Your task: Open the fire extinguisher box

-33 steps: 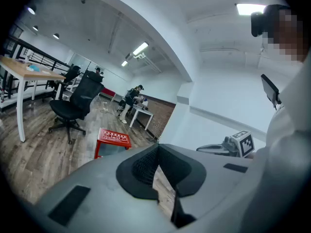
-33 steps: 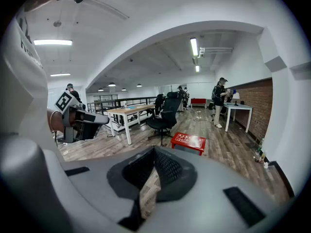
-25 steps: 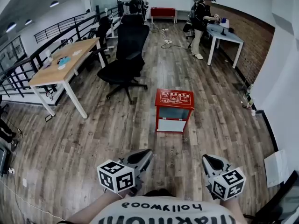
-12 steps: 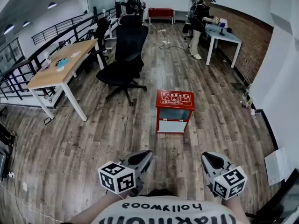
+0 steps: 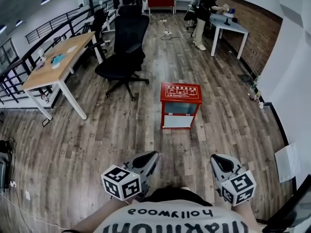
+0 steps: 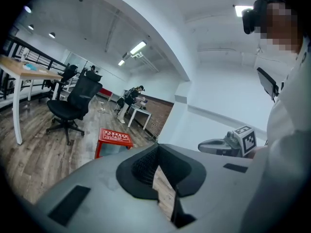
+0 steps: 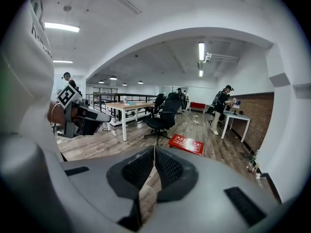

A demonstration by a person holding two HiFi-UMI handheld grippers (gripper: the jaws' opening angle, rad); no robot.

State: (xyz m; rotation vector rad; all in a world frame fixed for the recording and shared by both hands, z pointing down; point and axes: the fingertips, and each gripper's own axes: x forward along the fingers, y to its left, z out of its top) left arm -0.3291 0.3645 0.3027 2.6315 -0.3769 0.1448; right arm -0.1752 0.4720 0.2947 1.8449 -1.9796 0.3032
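The red fire extinguisher box stands on the wooden floor ahead of me, its glass-fronted door facing me and closed. It also shows in the left gripper view and the right gripper view. Both grippers are held low near my body, well short of the box. My left gripper is shut with nothing in it, its tips meeting in its own view. My right gripper is shut and empty as well.
A black office chair stands behind the box to the left. A wooden desk runs along the railing at left. A person stands at a white table at the back right. A white wall runs down the right side.
The head view has shifted, so the box sits a little higher in it. Both grippers keep about the same place, still shut.
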